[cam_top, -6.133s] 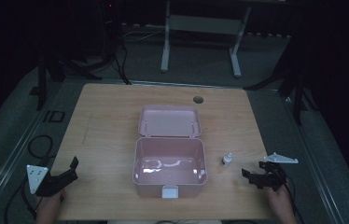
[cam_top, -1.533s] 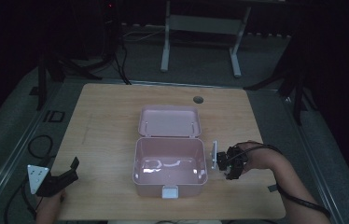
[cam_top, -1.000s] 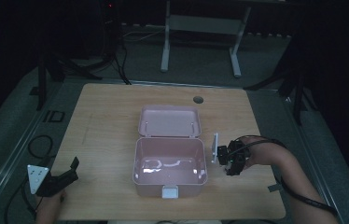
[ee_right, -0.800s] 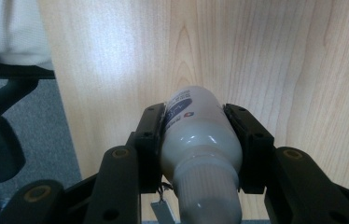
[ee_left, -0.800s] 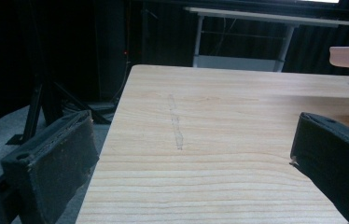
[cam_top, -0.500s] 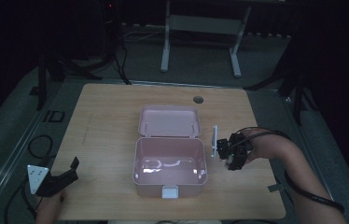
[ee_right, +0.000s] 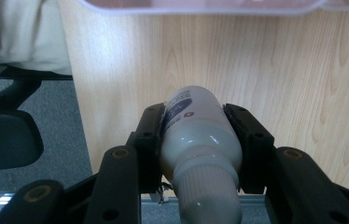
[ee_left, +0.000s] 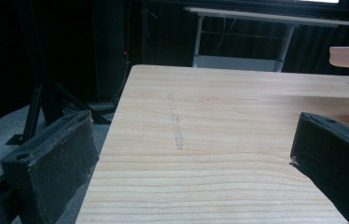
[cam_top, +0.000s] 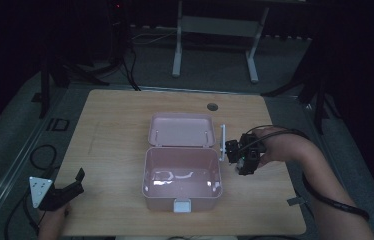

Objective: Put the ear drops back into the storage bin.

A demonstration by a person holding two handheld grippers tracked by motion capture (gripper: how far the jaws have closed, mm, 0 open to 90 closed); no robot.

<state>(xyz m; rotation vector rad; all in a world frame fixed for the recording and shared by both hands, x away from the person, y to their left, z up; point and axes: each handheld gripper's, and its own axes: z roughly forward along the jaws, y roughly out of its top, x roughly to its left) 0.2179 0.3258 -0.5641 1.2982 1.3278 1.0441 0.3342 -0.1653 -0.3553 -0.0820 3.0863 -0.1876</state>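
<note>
Wood table [cam_top: 115, 130] w/ open pink box [cam_top: 182, 177] mid; right gripper [ee_right: 196, 126] jaws clamp white bottle [ee_right: 199, 140], left gripper [ee_left: 191, 154] jaws wide, empty.

The label on the bottle [ee_right: 199, 135] is mostly hidden by the black jaws pressed on both its sides, and the few printed letters are too blurred to read. Its cap end runs off the bottom edge of the right gripper view. The pink box [ee_right: 200, 5] is cut off by the top edge there, leaving just a strip of rim. In the high view, something pale lies inside the box, too dim and small to identify. The room beyond the table [cam_top: 115, 125] is lost in darkness.
</note>
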